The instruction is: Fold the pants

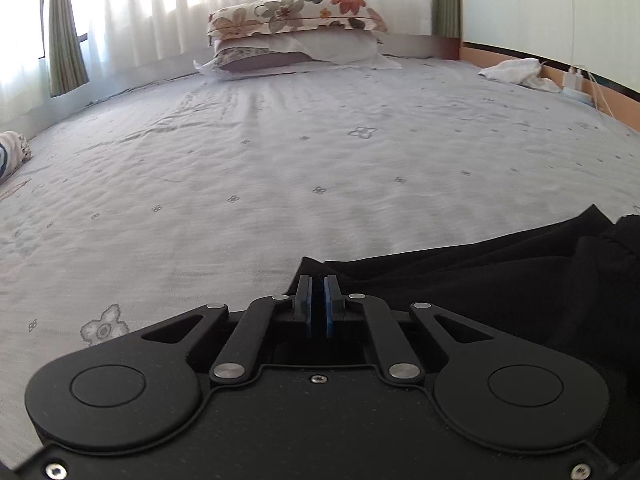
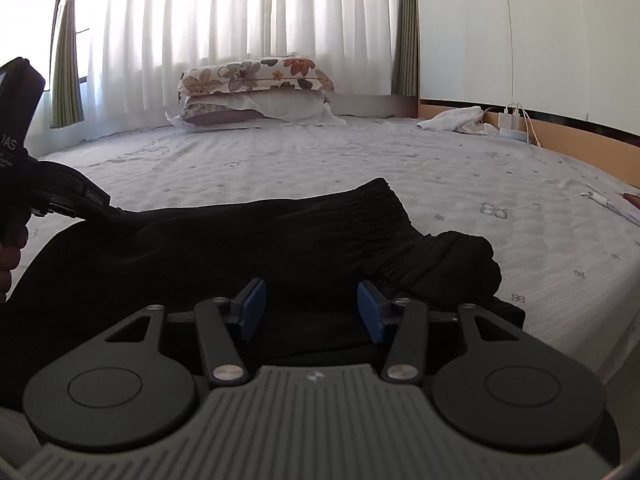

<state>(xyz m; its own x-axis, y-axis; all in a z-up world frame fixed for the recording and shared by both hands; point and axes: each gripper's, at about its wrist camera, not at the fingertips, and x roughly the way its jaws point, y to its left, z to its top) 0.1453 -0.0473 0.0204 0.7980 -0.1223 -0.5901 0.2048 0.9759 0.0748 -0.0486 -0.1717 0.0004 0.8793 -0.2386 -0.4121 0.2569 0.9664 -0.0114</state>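
Left wrist view: left hand-held gripper [image 1: 319, 280] pinched tight on an edge of the black pants [image 1: 500, 276] on the bed [image 1: 240, 168]; right wrist view: right hand-held gripper [image 2: 311, 294] gaping, nothing clamped (pants [image 2: 260, 240] bunched just ahead, waistband rightward).

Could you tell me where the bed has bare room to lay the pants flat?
Bare sheet runs from the black pants up to the stacked pillows. Crowded spots: white cloth and charger cables by the wall, and the near edge under the pants.
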